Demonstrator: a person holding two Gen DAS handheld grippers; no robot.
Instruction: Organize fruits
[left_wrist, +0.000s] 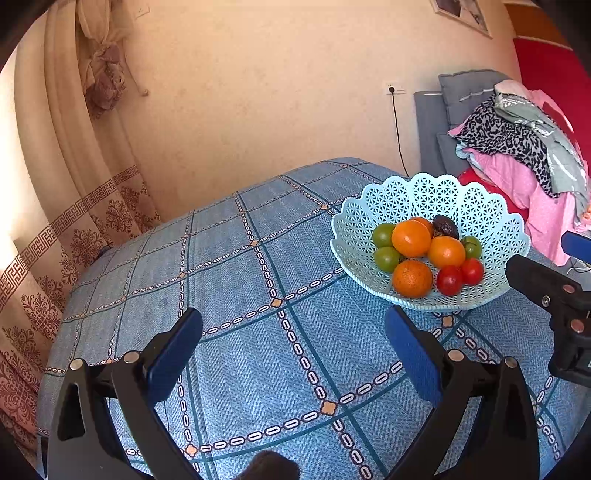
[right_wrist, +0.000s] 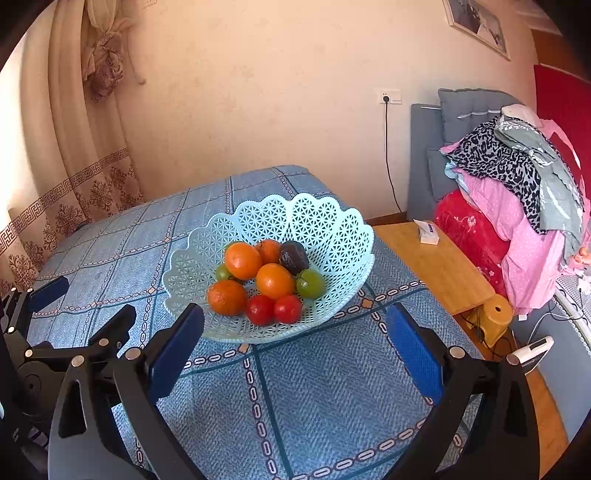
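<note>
A pale blue lattice basket (right_wrist: 332, 225) (left_wrist: 480, 210) stands on the blue patterned tablecloth. It holds several oranges (right_wrist: 274, 280) (left_wrist: 412, 278), two red tomatoes (right_wrist: 287, 308) (left_wrist: 449, 280), green fruits (right_wrist: 310, 283) (left_wrist: 386, 258) and a dark avocado (right_wrist: 294, 257) (left_wrist: 445, 226). My right gripper (right_wrist: 295, 347) stands open just in front of the basket, nothing between its blue pads. My left gripper (left_wrist: 293, 350) is open over bare cloth, left of the basket. Each gripper shows at the edge of the other's view: the left gripper (right_wrist: 85, 306) and one finger of the right gripper (left_wrist: 546, 288).
The tablecloth (left_wrist: 258, 280) ends at the wall behind. To the right, a low wooden table (right_wrist: 436, 266) carries a small white box (right_wrist: 427, 232). A grey sofa heaped with clothes (right_wrist: 517, 177), a yellow stool (right_wrist: 495, 314) and cables on the floor lie beyond. Curtains (left_wrist: 55, 184) hang left.
</note>
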